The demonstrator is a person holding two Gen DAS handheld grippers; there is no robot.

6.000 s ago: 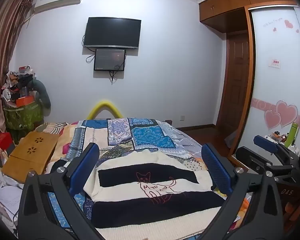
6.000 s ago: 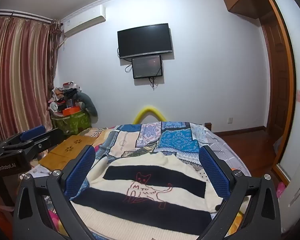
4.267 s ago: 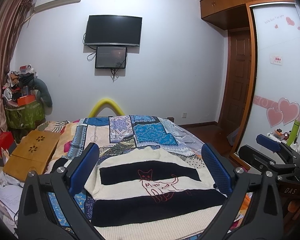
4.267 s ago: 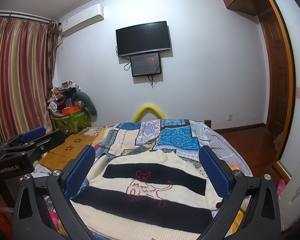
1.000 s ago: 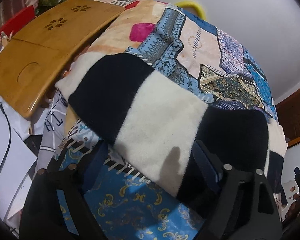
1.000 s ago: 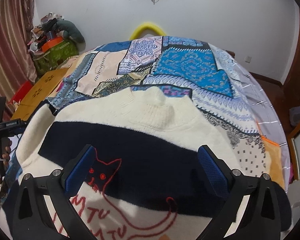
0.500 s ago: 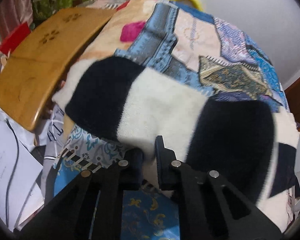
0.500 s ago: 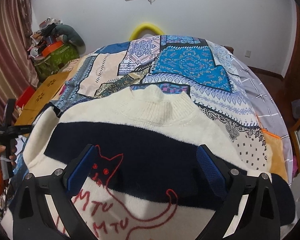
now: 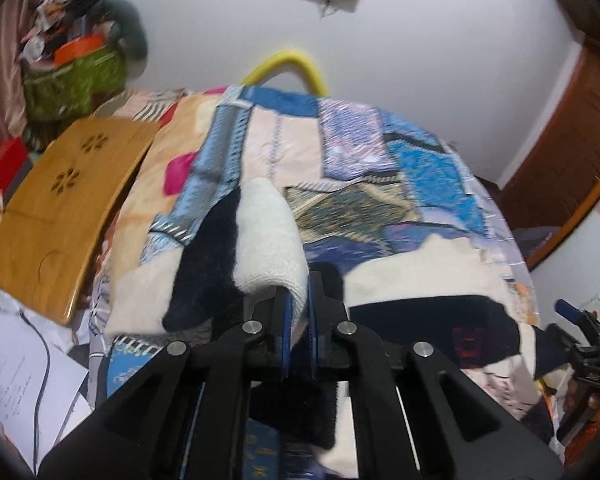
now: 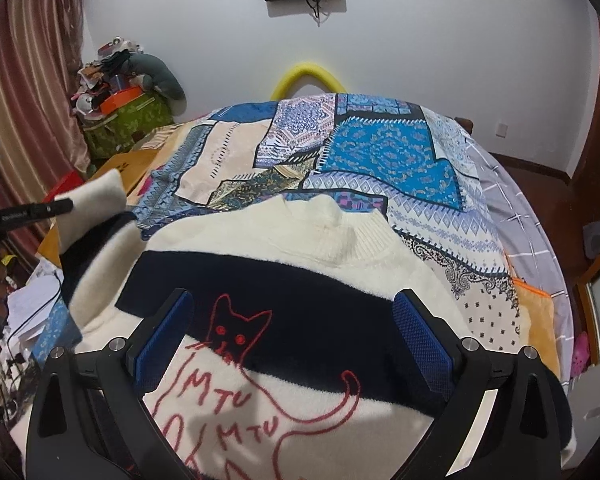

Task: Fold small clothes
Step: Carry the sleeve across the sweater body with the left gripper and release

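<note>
A cream and navy striped sweater (image 10: 300,280) with a red cat outline lies face up on the patchwork bed cover (image 10: 380,152). My left gripper (image 9: 298,304) is shut on the sweater's left sleeve (image 9: 260,240) and holds it lifted above the bed; the raised sleeve also shows at the left of the right wrist view (image 10: 92,200). My right gripper (image 10: 292,336) is open and empty, hovering over the sweater's chest, jaws on either side of the cat drawing. The sweater body also shows in the left wrist view (image 9: 420,304).
A wooden lap desk (image 9: 60,208) sits left of the bed, with papers (image 9: 16,372) below it. A green bin with clutter (image 10: 124,116) stands by the curtain. A yellow tube (image 10: 308,76) arches behind the bed. A wooden door (image 9: 560,152) is at right.
My left gripper closed on the sleeve and lifted it up off the bed. My right gripper moved slightly lower over the sweater's chest, staying open.
</note>
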